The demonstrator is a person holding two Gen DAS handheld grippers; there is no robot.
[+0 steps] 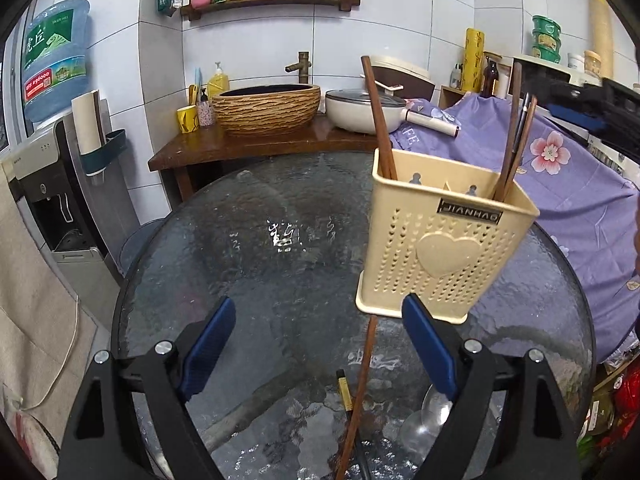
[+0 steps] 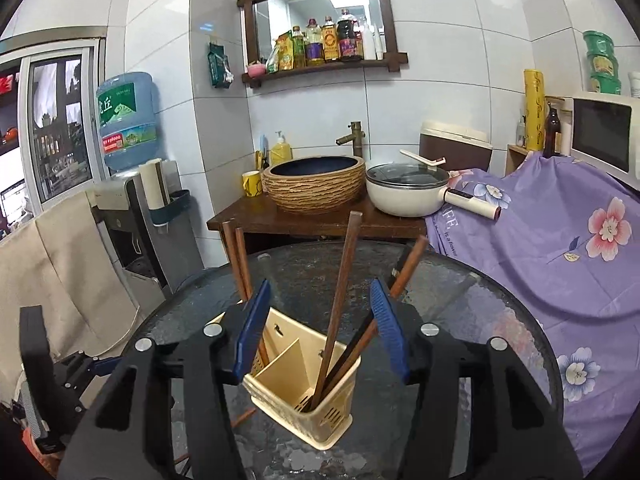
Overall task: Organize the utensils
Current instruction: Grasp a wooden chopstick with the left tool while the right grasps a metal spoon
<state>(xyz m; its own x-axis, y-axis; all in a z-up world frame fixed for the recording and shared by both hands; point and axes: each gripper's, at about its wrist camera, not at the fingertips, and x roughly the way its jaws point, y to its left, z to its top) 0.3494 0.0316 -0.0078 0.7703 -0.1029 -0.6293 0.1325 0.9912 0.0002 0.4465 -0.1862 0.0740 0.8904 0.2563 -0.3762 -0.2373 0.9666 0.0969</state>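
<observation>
Chopstick point(image 1: 357, 392) lies loose on the glass desk point(image 1: 260, 240), just in front of the cream holder point(image 1: 444, 236), long axis running toward the left gripper point(image 1: 316, 344). That gripper's jaws are released and nearer; the right gripper point(image 2: 318, 320), jaws also released, hovers over the holder.

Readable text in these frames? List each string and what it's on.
"JIANHAO", on the plate on the cream utensil holder, at.
"虎丘", on the green label of the water jug.
"IFE" then "is a flower", partly readable, on the purple floral cloth.
Jug's red number strip, shelf bottles, green tubs: too small or blurred to read.
</observation>
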